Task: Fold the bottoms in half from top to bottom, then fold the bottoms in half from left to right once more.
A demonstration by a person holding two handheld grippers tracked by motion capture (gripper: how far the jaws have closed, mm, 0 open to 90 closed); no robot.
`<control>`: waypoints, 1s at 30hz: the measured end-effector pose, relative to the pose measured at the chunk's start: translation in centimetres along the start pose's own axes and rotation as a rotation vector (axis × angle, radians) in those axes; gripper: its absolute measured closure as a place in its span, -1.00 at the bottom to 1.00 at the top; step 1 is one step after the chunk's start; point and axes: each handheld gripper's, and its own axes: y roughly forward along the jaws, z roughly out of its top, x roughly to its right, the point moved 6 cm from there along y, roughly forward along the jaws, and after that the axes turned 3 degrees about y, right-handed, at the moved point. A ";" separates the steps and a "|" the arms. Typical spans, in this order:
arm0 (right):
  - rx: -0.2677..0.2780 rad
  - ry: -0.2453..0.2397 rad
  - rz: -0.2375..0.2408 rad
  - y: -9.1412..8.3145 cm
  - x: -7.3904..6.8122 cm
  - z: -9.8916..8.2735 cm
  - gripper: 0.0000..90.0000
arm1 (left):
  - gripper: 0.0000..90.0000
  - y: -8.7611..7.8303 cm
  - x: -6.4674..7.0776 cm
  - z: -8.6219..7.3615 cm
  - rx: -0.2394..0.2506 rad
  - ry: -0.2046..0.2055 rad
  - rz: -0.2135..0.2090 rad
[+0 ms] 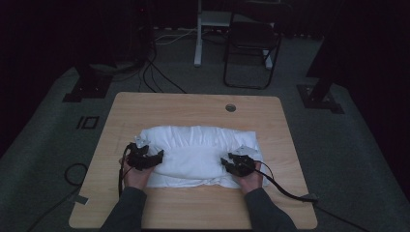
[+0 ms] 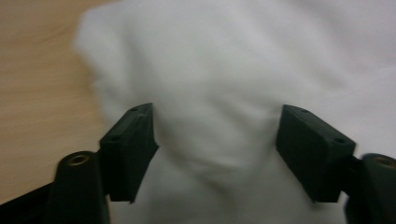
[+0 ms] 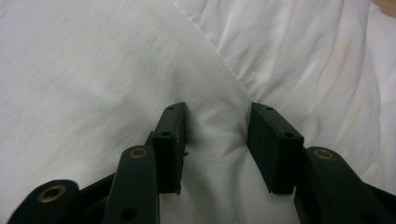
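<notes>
A white bunched cloth (image 1: 198,150) lies folded in the middle of the wooden table (image 1: 159,104). My left gripper (image 1: 145,157) rests at the cloth's left end. In the left gripper view the cloth (image 2: 224,70) lies under my left gripper (image 2: 217,140), whose jaws stand wide apart, and the pads (image 2: 133,140) press on nothing. My right gripper (image 1: 237,164) is at the cloth's right front corner. In the right gripper view my right gripper (image 3: 217,135) has a raised fold of the cloth (image 3: 116,70) bunched between its jaws, with creases running into the gap.
A round hole (image 1: 230,107) sits near the table's far edge. A folding chair (image 1: 251,43) and a white stand (image 1: 198,43) stand on the floor beyond it. A cable (image 1: 290,193) trails from the right gripper off the table's right front edge.
</notes>
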 end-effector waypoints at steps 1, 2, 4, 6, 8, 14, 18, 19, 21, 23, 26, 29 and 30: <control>0.001 0.002 0.001 0.0 0.0 0.0 0.25 | -0.52 0.3 -0.3 -0.2 -0.006 -0.010 -0.008; 0.003 0.005 0.001 0.0 0.0 0.0 0.25 | -0.54 0.6 -0.5 -0.5 -0.013 -0.014 -0.002; 0.006 0.004 0.002 0.0 0.0 0.0 0.24 | -0.60 0.8 -0.7 -0.7 -0.013 -0.023 -0.014; 0.004 0.007 0.005 -0.1 0.0 0.0 0.24 | -0.63 0.7 -1.0 -0.8 -0.005 -0.035 -0.018; 0.006 0.006 0.001 -0.2 0.0 0.0 0.22 | -0.64 0.7 -1.4 -0.8 -0.004 -0.050 -0.013; 0.005 0.002 0.008 -0.2 -0.1 0.0 0.21 | -0.85 1.7 -2.2 -1.4 -0.056 -0.099 -0.007; 0.007 -0.002 0.012 -0.2 0.0 -0.1 0.20 | -0.85 1.8 -1.6 -1.4 -0.066 -0.070 0.015; 0.007 -0.001 0.012 -0.2 0.0 -0.1 0.20 | -0.82 1.8 -1.4 -1.4 -0.066 -0.066 0.015; 0.010 -0.001 0.010 -0.2 0.0 -0.1 0.20 | -0.63 1.6 -1.1 -1.3 -0.049 -0.066 -0.009; 0.011 0.000 0.010 -0.2 -0.1 -0.1 0.19 | -0.47 1.4 -0.9 -1.3 -0.046 -0.075 -0.017; 0.012 0.002 0.010 -0.2 -0.1 -0.1 0.19 | -0.04 1.2 -0.4 -1.3 -0.035 -0.085 -0.057; 0.011 0.001 0.011 -0.2 -0.1 -0.1 0.18 | 0.48 1.2 -0.3 -1.3 -0.034 -0.098 -0.127; 0.011 0.002 0.012 -0.3 -0.1 -0.1 0.18 | 0.62 1.2 -0.2 -1.3 -0.033 -0.106 -0.150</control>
